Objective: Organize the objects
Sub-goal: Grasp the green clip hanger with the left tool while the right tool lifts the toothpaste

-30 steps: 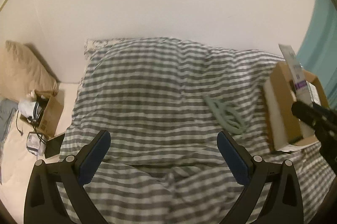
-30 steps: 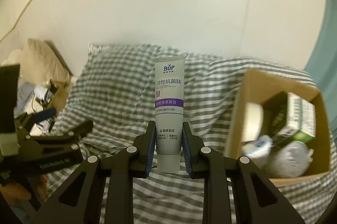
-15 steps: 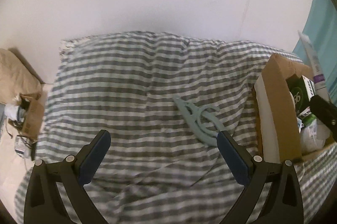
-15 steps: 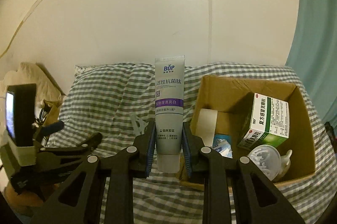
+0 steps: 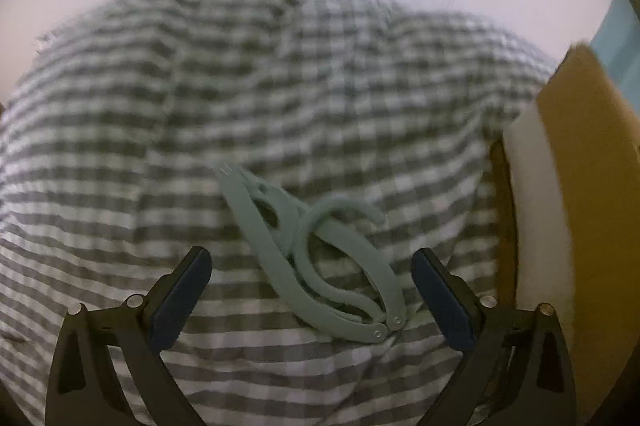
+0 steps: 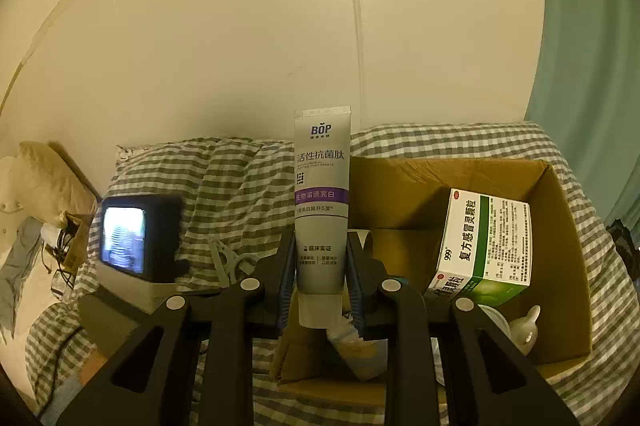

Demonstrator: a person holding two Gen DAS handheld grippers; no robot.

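A pale green folding hanger (image 5: 320, 258) lies on the grey-and-white checked bedcover (image 5: 240, 97). My left gripper (image 5: 312, 262) hovers just over it, jaws wide and closing, the hanger between the pads without touching them. In the right wrist view my right gripper (image 6: 320, 246) is shut on a grey-white toothpaste tube (image 6: 322, 201), held upright above the near left edge of an open cardboard box (image 6: 560, 218). The hanger (image 6: 228, 262) shows small beside the left gripper's camera unit (image 6: 136, 238).
The box (image 5: 592, 209) stands at the right of the bed and holds a green-white medicine carton (image 6: 484, 246), a white tape roll and small white items. A beige pillow (image 6: 52, 177) and clutter lie far left. A teal curtain (image 6: 588, 25) hangs at the right.
My left gripper has dropped and moved toward the hanger, which now sits between its fingers. My right gripper has carried the toothpaste tube rightward over the box's near edge.
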